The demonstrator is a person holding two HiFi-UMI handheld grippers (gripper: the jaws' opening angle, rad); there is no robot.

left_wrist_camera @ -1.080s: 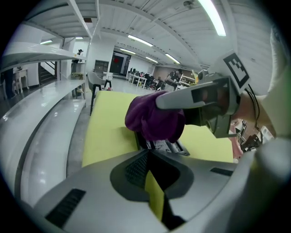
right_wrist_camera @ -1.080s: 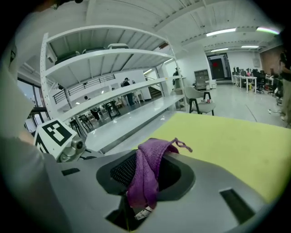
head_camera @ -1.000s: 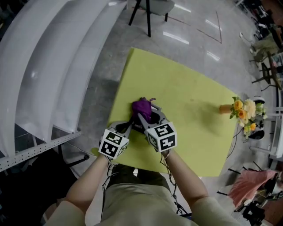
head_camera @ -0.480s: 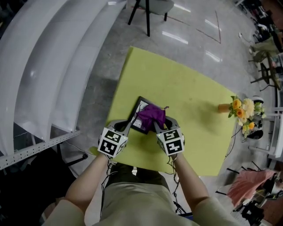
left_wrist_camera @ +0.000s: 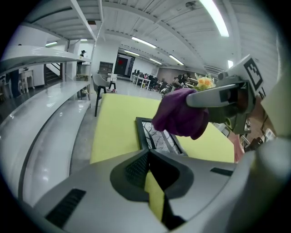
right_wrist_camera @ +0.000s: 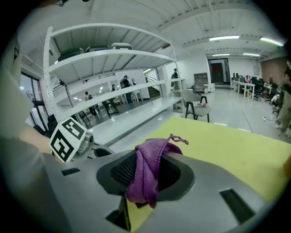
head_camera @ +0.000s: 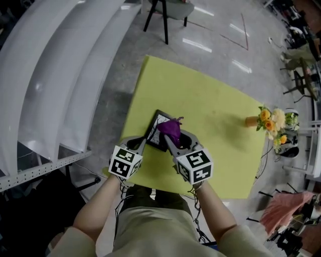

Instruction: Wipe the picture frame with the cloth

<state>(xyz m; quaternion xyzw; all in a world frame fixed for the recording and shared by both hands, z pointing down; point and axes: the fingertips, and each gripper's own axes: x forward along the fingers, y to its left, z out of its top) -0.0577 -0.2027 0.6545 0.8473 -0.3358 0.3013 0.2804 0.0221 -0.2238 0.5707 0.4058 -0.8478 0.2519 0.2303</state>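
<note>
Yellow-green tabletop [head_camera: 200,105], rectangular frame [head_camera: 156,125], crumpled cloth [head_camera: 170,129]

The right hand-held gripper [head_camera: 173,136] has dragged the purple cloth [head_camera: 169,128] rightward, uncovering the picture frame [head_camera: 154,131].

Picture frame [head_camera: 155,131]: the side toward the right gripper [head_camera: 173,136] is covered by the cloth [head_camera: 170,129] held in its jaws. The end nearest the left gripper [head_camera: 144,143] is hidden behind that gripper's body, so a grip there cannot be told. Chair [head_camera: 168,10], well ahead of both grippers: cut by the top edge. People [right_wrist_camera: 111,102], far ahead of the right gripper: too small to tell.
</note>
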